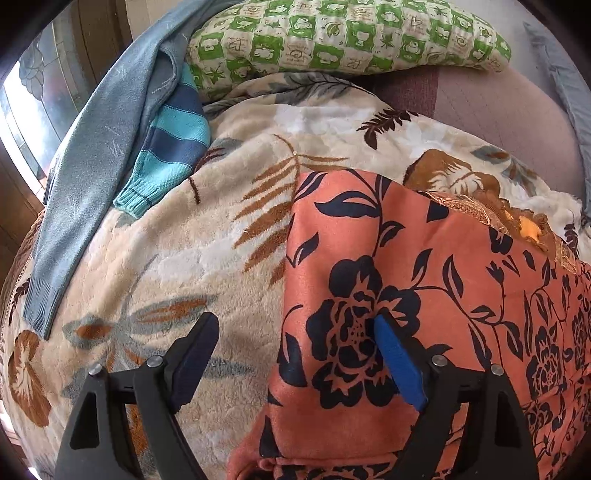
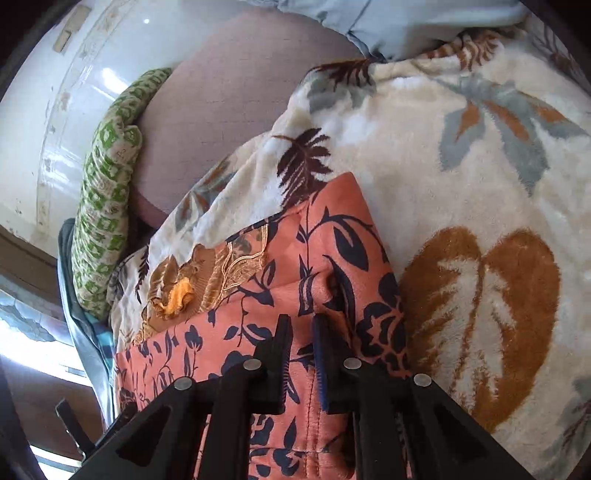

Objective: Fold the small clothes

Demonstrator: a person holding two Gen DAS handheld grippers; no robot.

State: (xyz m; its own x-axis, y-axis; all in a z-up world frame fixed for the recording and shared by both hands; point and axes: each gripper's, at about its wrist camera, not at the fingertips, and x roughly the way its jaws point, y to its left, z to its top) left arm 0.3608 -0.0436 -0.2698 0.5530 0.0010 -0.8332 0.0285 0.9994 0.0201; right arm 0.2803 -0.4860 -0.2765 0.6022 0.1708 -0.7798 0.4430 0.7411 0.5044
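I am looking down at an orange floral garment point(image 1: 388, 280) lying on a cream leaf-patterned fleece blanket point(image 1: 192, 236) spread over a bed. In the left wrist view the garment is filling the right half of the picture, its left edge running down the middle, with a brown lace-trimmed piece point(image 1: 491, 214) showing at its far right.

My left gripper point(image 1: 295, 325) is hanging wide open. Its left finger is sitting over bare blanket, and the blue-padded right finger point(image 1: 399, 362) is sitting over a dark flower on the garment; I cannot tell whether the pad is touching the cloth. The fingers are straddling the garment's left edge and nothing is caught between them.

In the right wrist view my right gripper point(image 2: 301, 325) is nearly closed, with only a narrow gap between the jaws. A raised ridge of the orange garment point(image 2: 332, 251) is running up into that gap, but I cannot tell whether the jaws are actually pinching it.

At the far left in the left wrist view, a grey-blue sweater sleeve point(image 1: 92, 177) is lying across the blanket, with a teal and navy striped knit sleeve point(image 1: 173, 140) just beside it. A green checked pillow point(image 1: 347, 33) is lying at the far edge, on the mauve bedsheet point(image 1: 498, 107).
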